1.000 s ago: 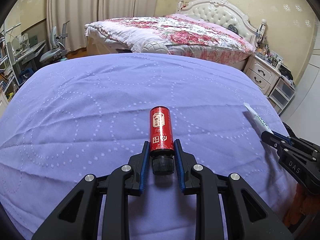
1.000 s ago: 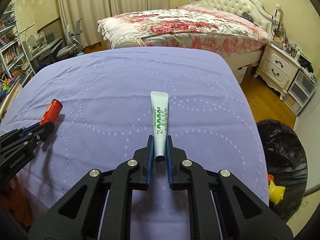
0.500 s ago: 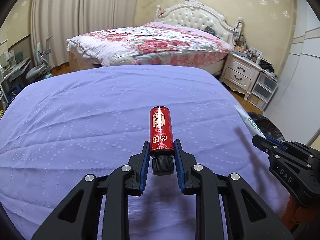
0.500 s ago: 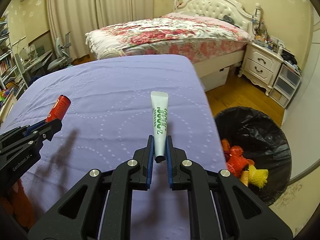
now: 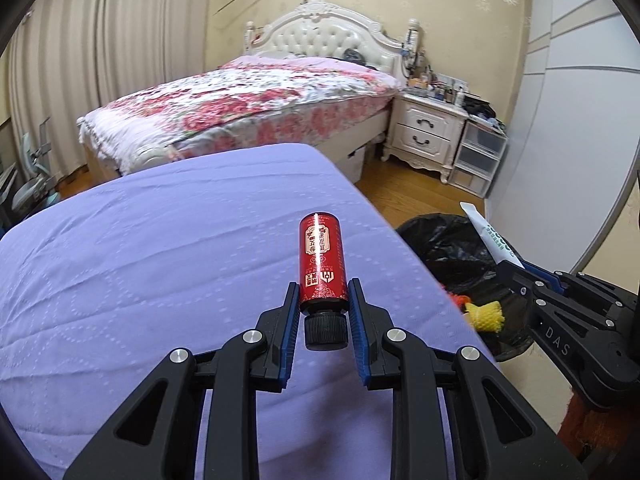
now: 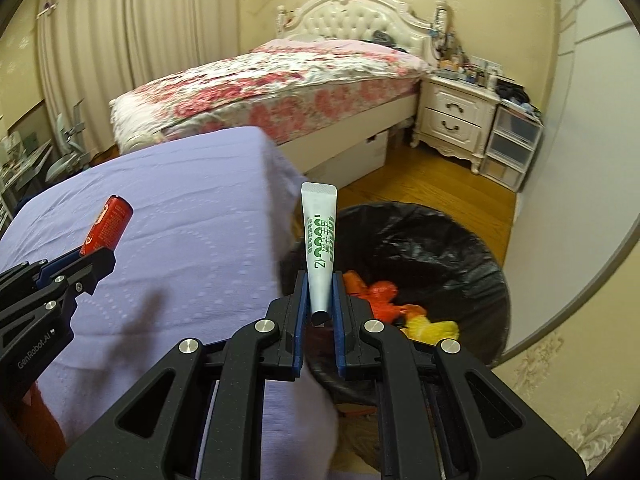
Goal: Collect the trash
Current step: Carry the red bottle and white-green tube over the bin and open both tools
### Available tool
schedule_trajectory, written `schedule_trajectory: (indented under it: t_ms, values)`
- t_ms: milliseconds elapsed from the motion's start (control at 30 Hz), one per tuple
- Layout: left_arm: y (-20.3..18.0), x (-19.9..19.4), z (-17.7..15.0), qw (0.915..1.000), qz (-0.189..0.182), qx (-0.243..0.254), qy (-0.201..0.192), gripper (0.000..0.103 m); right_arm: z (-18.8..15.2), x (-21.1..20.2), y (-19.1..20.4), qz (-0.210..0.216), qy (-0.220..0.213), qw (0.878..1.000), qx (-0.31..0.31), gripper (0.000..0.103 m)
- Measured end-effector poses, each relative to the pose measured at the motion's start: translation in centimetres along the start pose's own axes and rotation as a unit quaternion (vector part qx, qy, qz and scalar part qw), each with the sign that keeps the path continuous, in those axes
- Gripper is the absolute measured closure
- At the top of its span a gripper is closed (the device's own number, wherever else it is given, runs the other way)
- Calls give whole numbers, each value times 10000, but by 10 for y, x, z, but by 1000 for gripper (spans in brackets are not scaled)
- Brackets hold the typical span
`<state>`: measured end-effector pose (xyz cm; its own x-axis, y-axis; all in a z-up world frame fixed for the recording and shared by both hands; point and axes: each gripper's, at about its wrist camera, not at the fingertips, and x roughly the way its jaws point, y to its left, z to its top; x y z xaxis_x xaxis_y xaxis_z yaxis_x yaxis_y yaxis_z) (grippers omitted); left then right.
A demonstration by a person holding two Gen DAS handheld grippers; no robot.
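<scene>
My left gripper (image 5: 323, 300) is shut on a small red bottle (image 5: 322, 260) with a black cap, held above the purple-covered surface (image 5: 160, 272). My right gripper (image 6: 320, 292) is shut on a white tube with green print (image 6: 320, 240), held over the near rim of the black-lined trash bin (image 6: 460, 248). The bin holds red, orange and yellow trash. In the left wrist view the right gripper (image 5: 516, 276), the tube (image 5: 490, 236) and the bin (image 5: 444, 240) show at the right. In the right wrist view the left gripper (image 6: 96, 256) and bottle (image 6: 106, 226) show at the left.
A flowered bed (image 6: 280, 80) stands behind. A white nightstand (image 6: 456, 116) and plastic drawers (image 6: 512, 148) stand at the back right on wood floor (image 6: 432, 184). A pale wall or door (image 6: 580, 200) is close on the right of the bin.
Both grippers have swung to the right with their objects. The trash bin has come closer and more central in the right wrist view, and the tube is now above its rim.
</scene>
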<state>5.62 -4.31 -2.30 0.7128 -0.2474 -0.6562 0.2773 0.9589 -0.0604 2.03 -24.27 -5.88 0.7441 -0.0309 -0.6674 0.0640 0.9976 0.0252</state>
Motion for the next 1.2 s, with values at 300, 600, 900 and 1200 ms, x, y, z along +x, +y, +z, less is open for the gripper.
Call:
schedule_trajectory:
  t_ms: [300,600,900,1200]
  values:
    - [-51,35,23,9990,-323,322,15,78,3,14,-50,-491,-34,9979,415,91]
    - [-82,69,37,9973,-433,580,89,78,7,30,-72,-700,11,9956,618,91]
    - [-97,91,39,9962,-352,771,210,78,10,42,-81,-717,118,9946,736,91]
    - [-103,98,41,9959,-326,792,307,66,8,50,-90,-754,203,9934,841,87]
